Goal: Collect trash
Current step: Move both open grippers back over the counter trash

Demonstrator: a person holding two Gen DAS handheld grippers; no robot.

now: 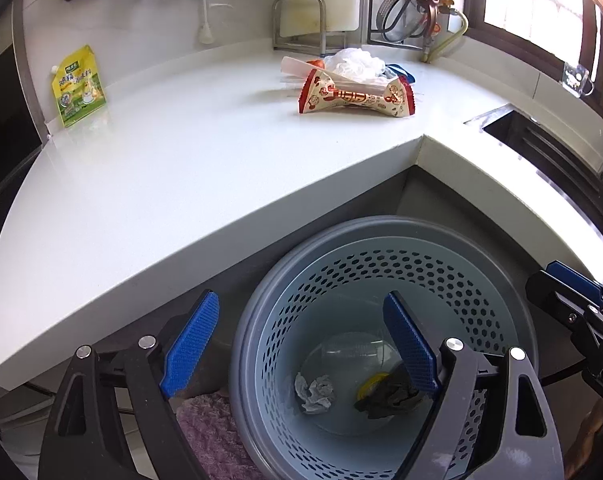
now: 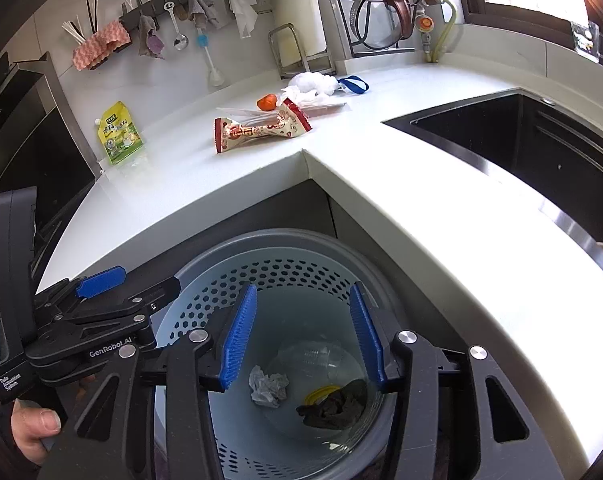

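A perforated blue-grey trash bin [image 1: 441, 280] [image 2: 221, 304] stands on the floor below the white counter's inner corner. Inside lie a crumpled tissue [image 1: 313, 394] [image 2: 267, 390], a dark wad [image 1: 385, 398] [image 2: 335, 404], a yellow lid and a clear cup [image 1: 353, 354]. My left gripper [image 1: 305, 340] and right gripper [image 2: 305, 332] both hover open and empty over the bin. On the counter lie a red-and-cream snack wrapper [image 1: 353, 96] [image 2: 257, 130], a white plastic bag [image 1: 353, 64] [image 2: 313, 82], an orange piece [image 2: 266, 102] and clear packaging.
A green-yellow pouch [image 1: 79, 86] [image 2: 119, 134] leans at the counter's left wall. A black sink [image 2: 521, 148] lies to the right. A dish rack with pot lids [image 2: 377, 16] and hanging utensils line the back wall. A purple mat [image 1: 209, 436] lies left of the bin.
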